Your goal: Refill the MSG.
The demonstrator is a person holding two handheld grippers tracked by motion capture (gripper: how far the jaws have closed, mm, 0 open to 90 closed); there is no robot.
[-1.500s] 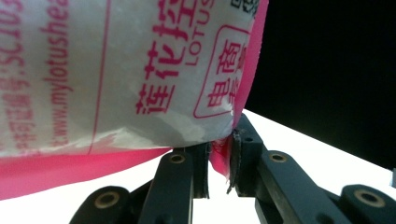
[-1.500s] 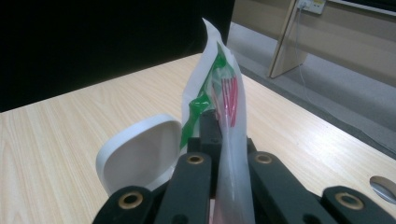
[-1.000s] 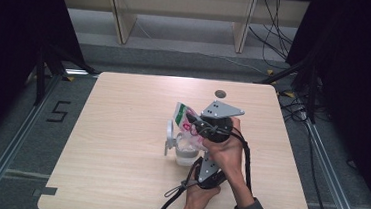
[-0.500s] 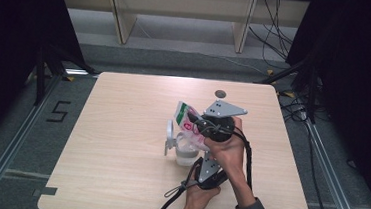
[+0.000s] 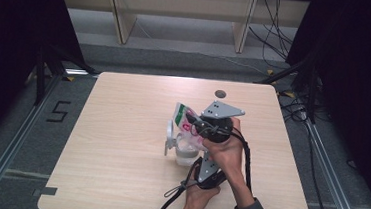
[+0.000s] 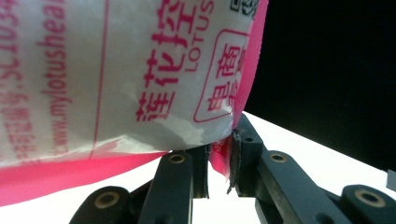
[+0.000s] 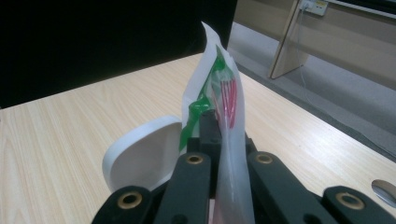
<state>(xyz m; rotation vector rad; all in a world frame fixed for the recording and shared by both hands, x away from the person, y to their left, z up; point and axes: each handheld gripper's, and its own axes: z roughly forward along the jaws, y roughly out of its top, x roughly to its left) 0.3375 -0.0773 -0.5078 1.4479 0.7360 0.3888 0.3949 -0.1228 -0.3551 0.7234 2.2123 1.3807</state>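
Note:
A white plastic bag (image 5: 183,118) with pink and green print hangs upright over a clear tub (image 5: 185,155) near the table's middle. My right gripper (image 5: 193,121), the one with the grey plate, is shut on the bag's side edge (image 7: 224,93); its jaws (image 7: 217,126) pinch the film. From below, my left gripper (image 5: 200,159) is shut on the bag's pink bottom corner (image 6: 219,158). The bag's printed face (image 6: 116,70) looms close above those jaws. The tub's white lid (image 5: 170,136) stands open at its left (image 7: 140,158).
The wooden table (image 5: 118,169) has a small round hole (image 5: 219,93) near its far edge, also seen at the lower right (image 7: 385,189) in the right gripper view. Cables (image 5: 176,194) trail from the grippers toward the front edge. Shelving legs (image 5: 122,19) stand beyond the table.

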